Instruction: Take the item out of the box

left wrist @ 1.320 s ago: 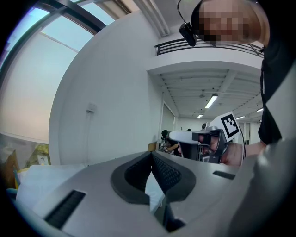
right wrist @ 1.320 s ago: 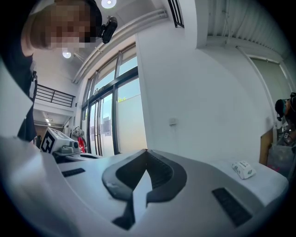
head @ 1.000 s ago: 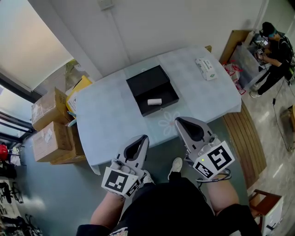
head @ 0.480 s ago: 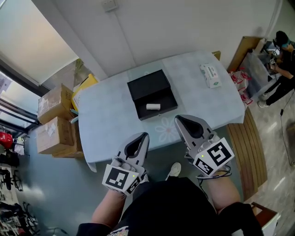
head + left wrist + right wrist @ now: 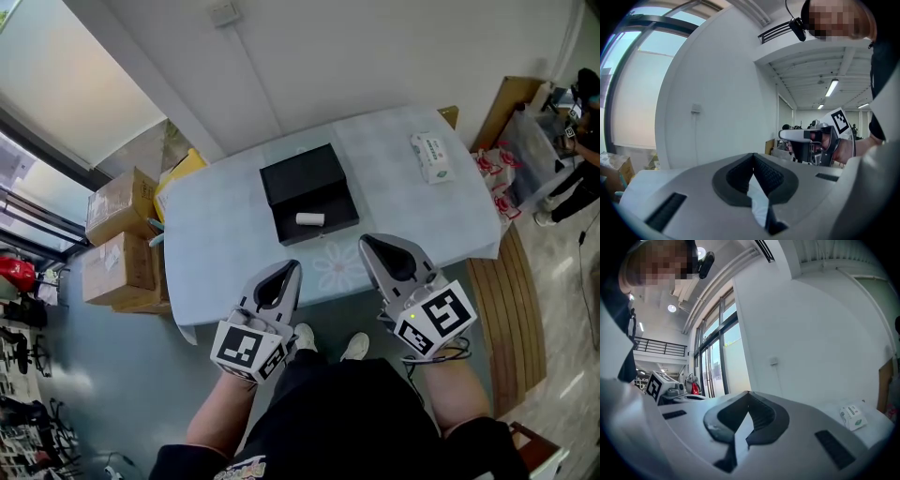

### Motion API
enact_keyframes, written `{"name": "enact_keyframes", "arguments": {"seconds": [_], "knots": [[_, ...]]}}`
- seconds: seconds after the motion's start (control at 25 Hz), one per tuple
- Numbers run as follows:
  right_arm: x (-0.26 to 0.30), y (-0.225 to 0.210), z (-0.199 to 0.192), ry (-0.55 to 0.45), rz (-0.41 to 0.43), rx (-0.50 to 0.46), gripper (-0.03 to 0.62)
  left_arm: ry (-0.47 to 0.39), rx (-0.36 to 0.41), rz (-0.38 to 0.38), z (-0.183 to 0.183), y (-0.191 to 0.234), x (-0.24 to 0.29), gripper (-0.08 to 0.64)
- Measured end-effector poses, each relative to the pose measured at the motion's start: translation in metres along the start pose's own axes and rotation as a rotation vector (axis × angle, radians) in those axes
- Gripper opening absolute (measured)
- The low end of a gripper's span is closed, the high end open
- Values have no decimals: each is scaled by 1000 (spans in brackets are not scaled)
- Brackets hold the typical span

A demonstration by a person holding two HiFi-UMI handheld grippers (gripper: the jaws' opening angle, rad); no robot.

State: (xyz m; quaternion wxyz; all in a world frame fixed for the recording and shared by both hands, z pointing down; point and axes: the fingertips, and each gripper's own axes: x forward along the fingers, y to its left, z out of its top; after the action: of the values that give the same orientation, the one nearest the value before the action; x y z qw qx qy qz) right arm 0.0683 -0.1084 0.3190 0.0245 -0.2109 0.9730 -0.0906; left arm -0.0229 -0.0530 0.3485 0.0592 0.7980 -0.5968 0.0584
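Left gripper (image 5: 293, 267), right gripper (image 5: 367, 242) nearer table (image 5: 216, 244), jaws together

black rectangular box (image 5: 303, 181) lies open on the pale bench (image 5: 216, 244), lid absent from view, set at a slight angle. inside, near its front wall, one small white cylindrical item (image 5: 310, 219) lies on its side.

Premises: large open workroom or lab. Evidence: stacked cardboard cartons (image 5: 117, 267) left of the left gripper (image 5: 292, 267); cloth-covered table (image 5: 216, 244) ahead of it; ceiling strip lights (image 5: 832, 87); railed mezzanine (image 5: 661, 348); tall glazed wall (image 5: 733, 357).
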Motion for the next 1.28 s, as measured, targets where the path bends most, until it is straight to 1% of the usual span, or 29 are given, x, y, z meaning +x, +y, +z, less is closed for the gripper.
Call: {"name": "enact_keyframes", "arguments": {"seconds": [0.32, 0.68, 0.96, 1.28], "knots": [[-3, -12, -3, -2, -10, 19, 9, 49, 19, 28, -12, 14, 20, 8], [2, -30, -17, 20, -34, 45, 9, 120, 58, 17, -35, 32, 54, 8], [22, -47, -20, 35, -60, 53, 9, 192, 101, -5, -55, 55, 81, 8], [53, -69, -30, 57, -94, 81, 9, 283, 148, -59, -84, 82, 109, 9]]}}
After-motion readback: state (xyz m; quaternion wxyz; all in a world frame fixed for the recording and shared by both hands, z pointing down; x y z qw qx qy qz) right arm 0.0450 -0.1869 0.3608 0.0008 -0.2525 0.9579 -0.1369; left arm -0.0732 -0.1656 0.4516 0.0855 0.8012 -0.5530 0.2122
